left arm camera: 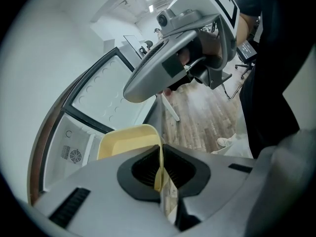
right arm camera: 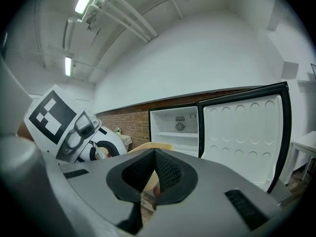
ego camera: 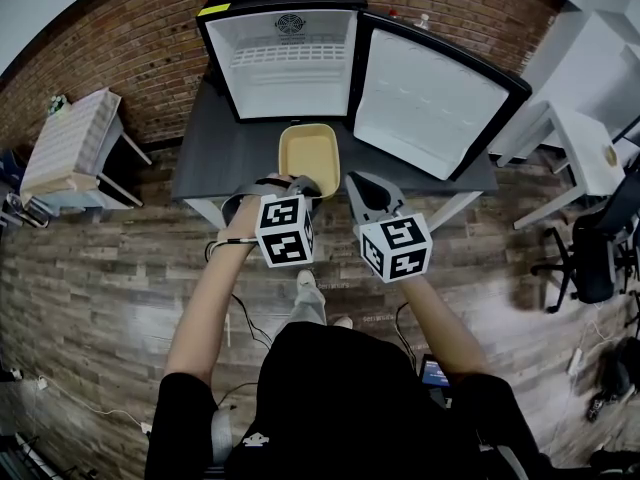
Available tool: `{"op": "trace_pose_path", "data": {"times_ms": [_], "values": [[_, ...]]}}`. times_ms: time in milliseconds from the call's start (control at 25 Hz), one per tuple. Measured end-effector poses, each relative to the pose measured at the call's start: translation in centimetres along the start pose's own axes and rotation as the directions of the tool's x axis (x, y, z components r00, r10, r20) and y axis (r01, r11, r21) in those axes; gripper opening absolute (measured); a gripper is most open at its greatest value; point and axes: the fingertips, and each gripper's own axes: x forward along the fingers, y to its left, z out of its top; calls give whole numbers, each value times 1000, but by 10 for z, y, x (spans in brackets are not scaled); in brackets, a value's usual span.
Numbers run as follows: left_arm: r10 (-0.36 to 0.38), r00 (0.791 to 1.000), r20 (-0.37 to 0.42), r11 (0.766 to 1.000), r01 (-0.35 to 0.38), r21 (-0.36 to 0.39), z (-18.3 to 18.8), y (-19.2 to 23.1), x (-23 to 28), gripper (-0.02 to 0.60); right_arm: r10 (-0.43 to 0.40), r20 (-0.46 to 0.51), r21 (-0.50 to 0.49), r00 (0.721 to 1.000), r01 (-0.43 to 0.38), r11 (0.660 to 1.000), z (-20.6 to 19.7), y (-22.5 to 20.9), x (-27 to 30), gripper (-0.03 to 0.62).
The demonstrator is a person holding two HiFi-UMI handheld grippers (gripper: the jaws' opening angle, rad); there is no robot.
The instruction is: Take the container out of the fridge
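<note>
A shallow yellow container [ego camera: 308, 153] hangs over the dark table just in front of the open mini fridge [ego camera: 290, 68], outside it. My left gripper [ego camera: 300, 183] is shut on the container's near rim; in the left gripper view the thin yellow wall [left arm camera: 159, 167] runs between the closed pads, and the tray [left arm camera: 126, 142] stretches away toward the fridge. My right gripper [ego camera: 365, 190] hovers just right of the container, apart from it, jaws together with nothing in them. From the right gripper view [right arm camera: 155, 154] the container's edge [right arm camera: 150, 147] shows behind the jaws.
The fridge interior [right arm camera: 180, 132] is white with one shelf, and its door [ego camera: 430, 103] is swung wide to the right. The fridge stands on a dark table [ego camera: 215, 148]. A white desk [ego camera: 585, 153] and an office chair [ego camera: 595, 248] are at the right, a small side table [ego camera: 70, 143] at the left.
</note>
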Motion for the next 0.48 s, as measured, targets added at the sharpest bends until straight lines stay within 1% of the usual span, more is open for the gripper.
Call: {"op": "trace_pose_path", "data": {"times_ms": [480], "values": [[11,1000,-14,1000,-11,10,-9,-8,-4,32,1,-2,-6,1000,-1,1000,-2,11,-5,40]]}}
